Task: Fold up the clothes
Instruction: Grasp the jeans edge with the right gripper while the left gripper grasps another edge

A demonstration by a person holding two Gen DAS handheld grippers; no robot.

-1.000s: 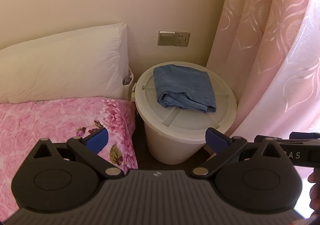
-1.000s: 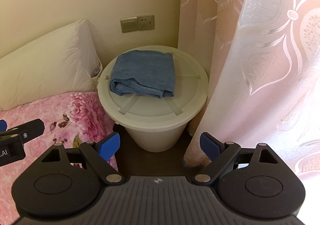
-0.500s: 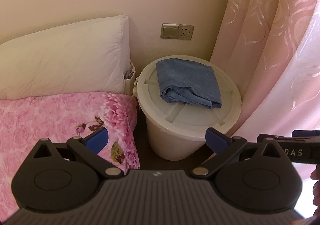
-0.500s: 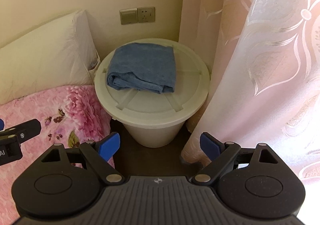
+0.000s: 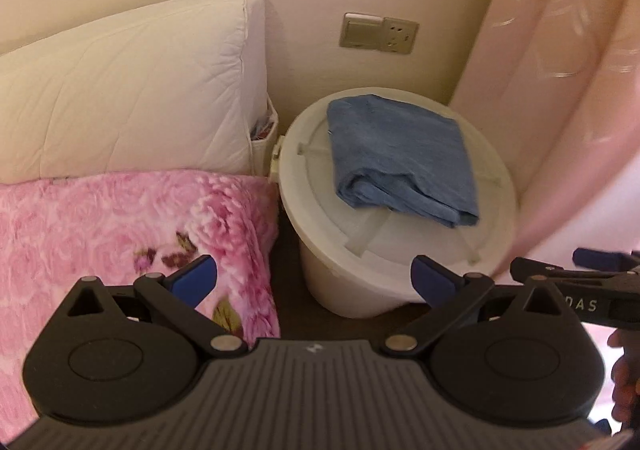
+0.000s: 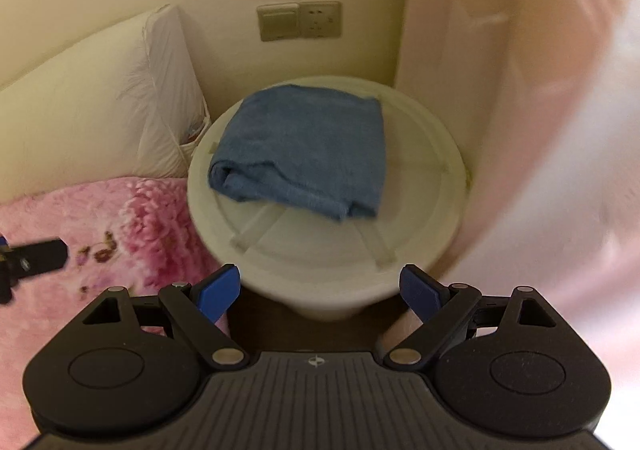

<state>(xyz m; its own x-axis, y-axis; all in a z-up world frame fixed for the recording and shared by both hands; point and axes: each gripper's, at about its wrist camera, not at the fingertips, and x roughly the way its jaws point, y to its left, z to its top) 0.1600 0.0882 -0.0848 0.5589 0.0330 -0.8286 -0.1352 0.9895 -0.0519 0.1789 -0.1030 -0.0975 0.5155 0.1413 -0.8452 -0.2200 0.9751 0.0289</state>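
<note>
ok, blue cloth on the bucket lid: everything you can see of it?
The blue cloth is a soft, faded-denim-coloured garment, folded into a rough rectangle with rolled layers showing along its near edge. It lies flat on the white bucket lid, towards the back, touching only the lid. Neither gripper touches it.

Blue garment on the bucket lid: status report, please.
Both grippers' jaws open, empty. Blue garment folded, resting on white bucket lid, untouched. Pink curtain close beside bucket.
</note>
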